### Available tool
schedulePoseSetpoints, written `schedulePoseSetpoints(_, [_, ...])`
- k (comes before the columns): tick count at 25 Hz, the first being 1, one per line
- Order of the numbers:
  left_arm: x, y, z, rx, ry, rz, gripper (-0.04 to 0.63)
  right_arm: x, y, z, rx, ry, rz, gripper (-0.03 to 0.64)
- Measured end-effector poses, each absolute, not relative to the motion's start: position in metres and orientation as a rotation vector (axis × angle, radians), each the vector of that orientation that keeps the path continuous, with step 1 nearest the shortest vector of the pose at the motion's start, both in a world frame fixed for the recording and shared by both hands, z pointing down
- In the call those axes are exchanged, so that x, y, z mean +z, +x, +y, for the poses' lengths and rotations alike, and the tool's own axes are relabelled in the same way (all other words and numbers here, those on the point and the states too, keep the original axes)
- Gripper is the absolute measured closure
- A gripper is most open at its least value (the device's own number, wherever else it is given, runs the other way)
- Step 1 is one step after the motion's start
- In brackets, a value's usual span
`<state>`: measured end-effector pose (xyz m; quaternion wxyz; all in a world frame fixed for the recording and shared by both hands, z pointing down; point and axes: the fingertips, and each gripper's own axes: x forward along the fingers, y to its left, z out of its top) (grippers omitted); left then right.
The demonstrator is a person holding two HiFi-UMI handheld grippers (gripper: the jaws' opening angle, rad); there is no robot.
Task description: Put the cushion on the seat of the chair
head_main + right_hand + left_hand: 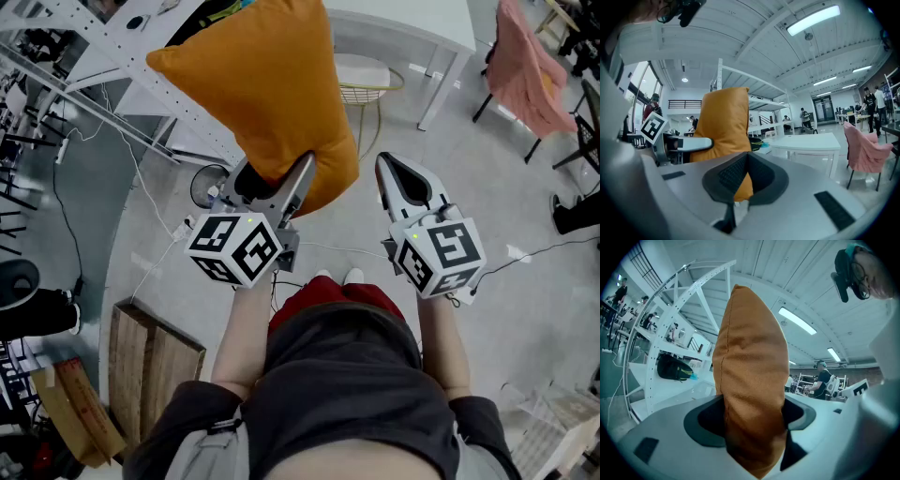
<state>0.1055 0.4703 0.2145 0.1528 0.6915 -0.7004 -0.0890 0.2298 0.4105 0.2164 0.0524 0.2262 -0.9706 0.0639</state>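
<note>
- The cushion [272, 94] is off the floor, standing upright in front of you, its lower corner gripped by your left gripper.
- The chair with a wire frame [367, 82] stands just beyond the cushion, apart from it.
- Your left gripper [275, 184] has its jaws set wide, pinching the cushion's thick corner from both sides.
- Your right gripper [405, 180] has its jaws pressed together on nothing, beside the cushion.
</note>
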Motion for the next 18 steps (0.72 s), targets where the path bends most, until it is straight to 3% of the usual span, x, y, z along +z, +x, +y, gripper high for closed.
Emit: schedulePoseSetpoints(18, [0.206,0.127,0.457,-0.274,2.036,-1.944,0.247,0.21,0.255,0.403,0.245,0.737,-2.976,0.6])
